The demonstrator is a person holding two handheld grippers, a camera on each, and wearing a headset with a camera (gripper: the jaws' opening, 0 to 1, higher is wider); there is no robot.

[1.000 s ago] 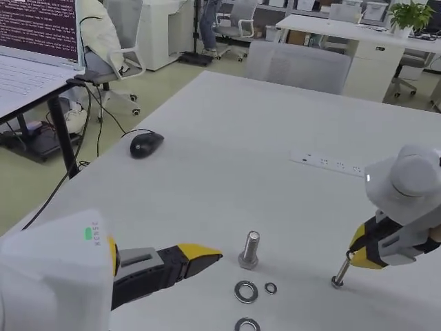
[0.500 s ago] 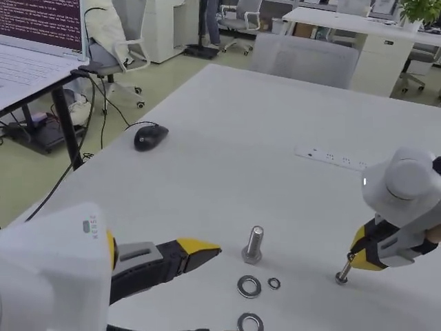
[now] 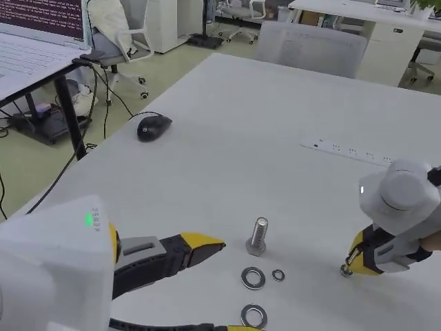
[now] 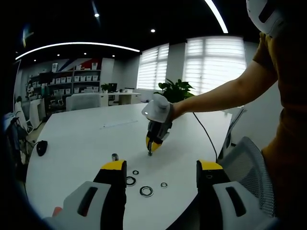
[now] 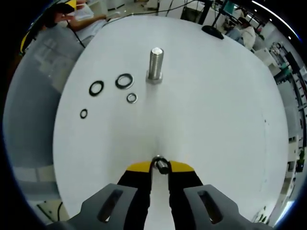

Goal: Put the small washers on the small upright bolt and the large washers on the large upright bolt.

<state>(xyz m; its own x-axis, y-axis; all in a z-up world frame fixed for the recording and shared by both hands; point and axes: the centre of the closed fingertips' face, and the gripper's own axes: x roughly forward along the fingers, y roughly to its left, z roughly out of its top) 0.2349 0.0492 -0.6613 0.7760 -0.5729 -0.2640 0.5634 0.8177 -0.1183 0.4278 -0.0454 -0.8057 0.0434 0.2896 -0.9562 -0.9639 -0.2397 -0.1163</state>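
Gripping the small bolt (image 5: 160, 163) between jaws drawn almost together, the right gripper (image 5: 159, 168) sits at the bottom centre of its own view. A dark ring shows between its yellow tips, perhaps the bolt's end or a washer; it is too small to tell. In the head view this gripper (image 3: 355, 262) is at the right edge, lower half, and the small bolt (image 3: 346, 270) reaches down from its tips to the white table (image 3: 227, 138).

At lower centre of the head view the large bolt (image 3: 258, 236) stands upright on its head, well apart from the small bolt. Just below it lie two large washers (image 3: 253, 278), one under the other, flat on the table, and a small washer (image 3: 278, 275) rests just right of the upper one. The right gripper view shows four rings flat at upper left, beside the large bolt (image 5: 155, 64): two large washers (image 5: 124, 80) and two small washers (image 5: 131, 98).

At the lower left of the head view is the left gripper (image 3: 200, 248), its yellow tip pointing towards the large bolt. In its own view its jaws stand wide apart, with the washers on the table between them.

A mouse (image 3: 153, 127) lies at upper left, a power strip (image 3: 344, 152) at right.
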